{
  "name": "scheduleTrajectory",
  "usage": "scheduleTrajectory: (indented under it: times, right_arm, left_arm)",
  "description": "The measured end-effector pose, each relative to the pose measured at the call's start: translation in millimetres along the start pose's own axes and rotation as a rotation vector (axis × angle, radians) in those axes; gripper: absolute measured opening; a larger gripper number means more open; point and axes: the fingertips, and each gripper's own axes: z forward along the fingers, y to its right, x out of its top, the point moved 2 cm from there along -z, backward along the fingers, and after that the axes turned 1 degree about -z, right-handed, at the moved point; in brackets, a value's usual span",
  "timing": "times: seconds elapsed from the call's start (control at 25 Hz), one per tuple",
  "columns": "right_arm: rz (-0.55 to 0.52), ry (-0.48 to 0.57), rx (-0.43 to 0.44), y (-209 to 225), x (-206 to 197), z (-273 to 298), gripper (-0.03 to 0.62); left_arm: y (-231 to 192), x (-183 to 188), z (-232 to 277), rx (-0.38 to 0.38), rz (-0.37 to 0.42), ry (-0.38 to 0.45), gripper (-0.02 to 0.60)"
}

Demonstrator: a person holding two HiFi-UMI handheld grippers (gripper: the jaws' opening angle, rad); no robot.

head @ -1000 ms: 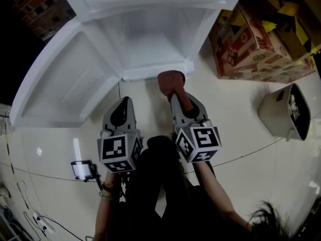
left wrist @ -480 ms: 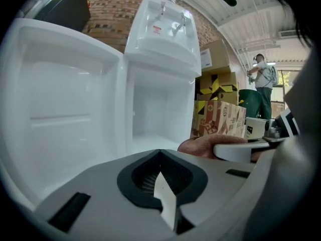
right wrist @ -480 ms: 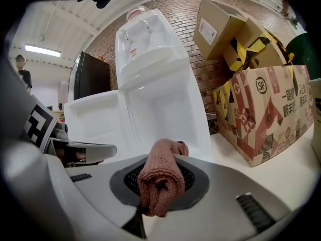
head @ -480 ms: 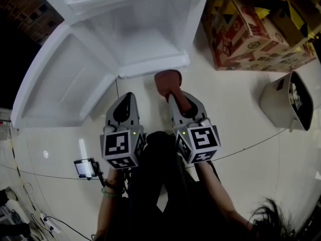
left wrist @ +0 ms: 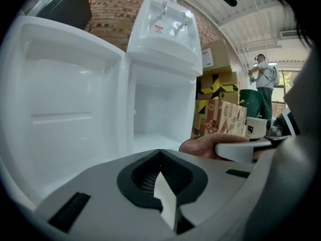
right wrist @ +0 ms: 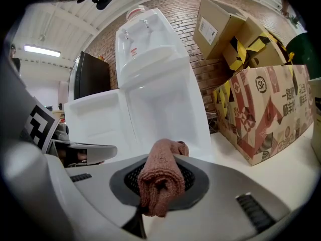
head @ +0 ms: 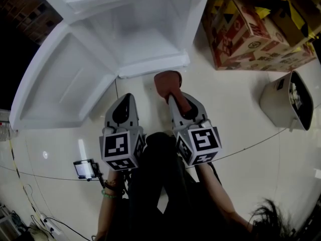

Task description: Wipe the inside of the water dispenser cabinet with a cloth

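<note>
The white water dispenser's cabinet [head: 145,39] stands with its door [head: 65,84] swung wide to the left, and its inside looks bare. My right gripper [head: 169,92] is shut on a reddish-brown cloth [head: 168,82], which pokes out just short of the cabinet's front sill. In the right gripper view the rolled cloth [right wrist: 160,179] sits pinched in the right gripper [right wrist: 159,185], with the cabinet [right wrist: 160,119] ahead. My left gripper [head: 123,109] is shut on nothing, beside the right one. From the left gripper view, the left gripper [left wrist: 163,185] faces the cabinet [left wrist: 158,114], with the cloth [left wrist: 205,145] at its right.
Printed cardboard boxes [head: 251,34] are stacked right of the dispenser. A beige bin [head: 288,107] lies on the floor at the far right. A small phone on a stand [head: 84,168] and cables sit at the lower left. A person [left wrist: 263,77] stands far off.
Since a second ago both grippers and the cloth have edged slightly closer to the cabinet sill. Over the last half second nothing visibly moved.
</note>
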Motion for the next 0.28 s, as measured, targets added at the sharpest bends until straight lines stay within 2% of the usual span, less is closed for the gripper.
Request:
scheduleTrajectory:
  times: [0.28]
  right_arm:
    - [0.000, 0.002, -0.002, -1.8, 0.4, 2.2, 0.070]
  left_arm:
    - [-3.8, -2.5, -1.1, 0.000, -0.005, 0.000, 0.003]
